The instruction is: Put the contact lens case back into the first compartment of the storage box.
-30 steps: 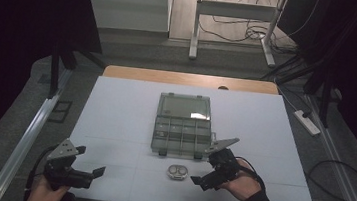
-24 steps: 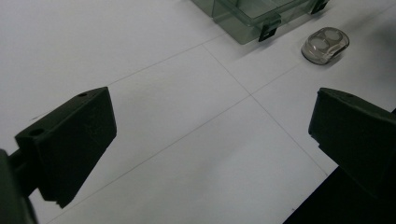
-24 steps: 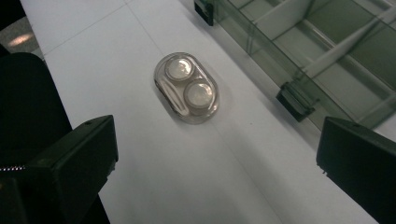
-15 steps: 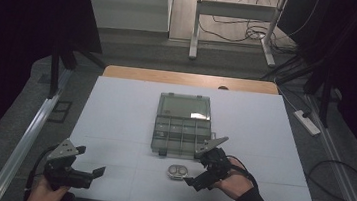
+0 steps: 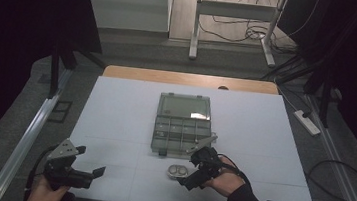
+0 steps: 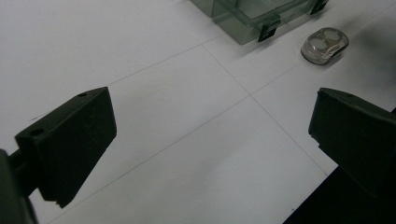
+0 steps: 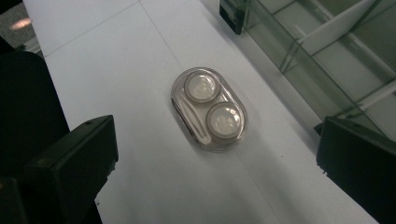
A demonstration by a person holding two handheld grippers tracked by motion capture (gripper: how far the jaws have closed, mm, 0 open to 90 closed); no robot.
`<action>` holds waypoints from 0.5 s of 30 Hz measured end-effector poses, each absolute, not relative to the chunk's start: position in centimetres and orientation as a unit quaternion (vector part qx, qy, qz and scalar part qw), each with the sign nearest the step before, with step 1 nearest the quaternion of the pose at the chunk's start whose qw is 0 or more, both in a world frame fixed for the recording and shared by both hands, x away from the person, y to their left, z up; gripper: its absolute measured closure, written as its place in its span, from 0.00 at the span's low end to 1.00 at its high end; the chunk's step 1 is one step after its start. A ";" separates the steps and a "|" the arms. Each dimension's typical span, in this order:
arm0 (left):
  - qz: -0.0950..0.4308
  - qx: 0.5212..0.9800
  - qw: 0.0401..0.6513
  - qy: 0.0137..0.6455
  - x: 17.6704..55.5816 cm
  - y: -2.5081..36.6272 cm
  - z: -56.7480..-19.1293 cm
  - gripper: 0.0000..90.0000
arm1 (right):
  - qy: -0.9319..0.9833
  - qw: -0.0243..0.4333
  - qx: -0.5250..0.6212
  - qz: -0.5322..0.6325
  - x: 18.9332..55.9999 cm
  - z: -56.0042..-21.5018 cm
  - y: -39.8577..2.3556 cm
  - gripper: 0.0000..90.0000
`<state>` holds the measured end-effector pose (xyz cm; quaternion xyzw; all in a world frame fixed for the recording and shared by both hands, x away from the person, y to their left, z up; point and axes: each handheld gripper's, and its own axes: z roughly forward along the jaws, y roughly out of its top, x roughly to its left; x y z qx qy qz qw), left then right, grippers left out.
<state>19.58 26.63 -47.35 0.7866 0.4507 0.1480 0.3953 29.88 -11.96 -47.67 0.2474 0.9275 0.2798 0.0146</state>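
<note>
A small clear oval lens case [image 5: 177, 171] with two round white wells lies on the white table [image 5: 114, 114], just in front of an open clear compartment box [image 5: 183, 126]. My right gripper [image 5: 187, 176] hovers right beside the case, jaws open. In the right gripper view the case [image 7: 208, 109] lies ahead between the spread jaws of that gripper [image 7: 215, 158], untouched. My left gripper [image 5: 90, 160] stands open at the near left over bare table. From the left gripper view [image 6: 210, 140], the case [image 6: 325, 44] and the box's front corner [image 6: 252, 18] sit far off at the upper right.
The box's lid [image 5: 185, 106] lies flat behind its divided tray. A wooden strip [image 5: 188, 79] borders the table's far edge. A metal rail [image 5: 26, 140] runs along the left side, and a power strip [image 5: 307, 122] lies on the floor at the right.
My right gripper has moved left and slightly nearer, closing in on the lens case. The left gripper, the case and the box have stayed put.
</note>
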 end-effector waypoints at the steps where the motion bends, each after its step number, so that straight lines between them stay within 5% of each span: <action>1: 0.148 0.787 0.395 0.451 19.6 26.6 -47.4 0.01 | 0.929 0.014 0.247 0.277 29.9 -47.7 -11.7 0.00; 15: 0.148 0.787 0.396 0.450 19.6 26.6 -47.4 0.01 | 0.945 0.004 0.215 0.246 30.1 -48.9 -9.5 0.00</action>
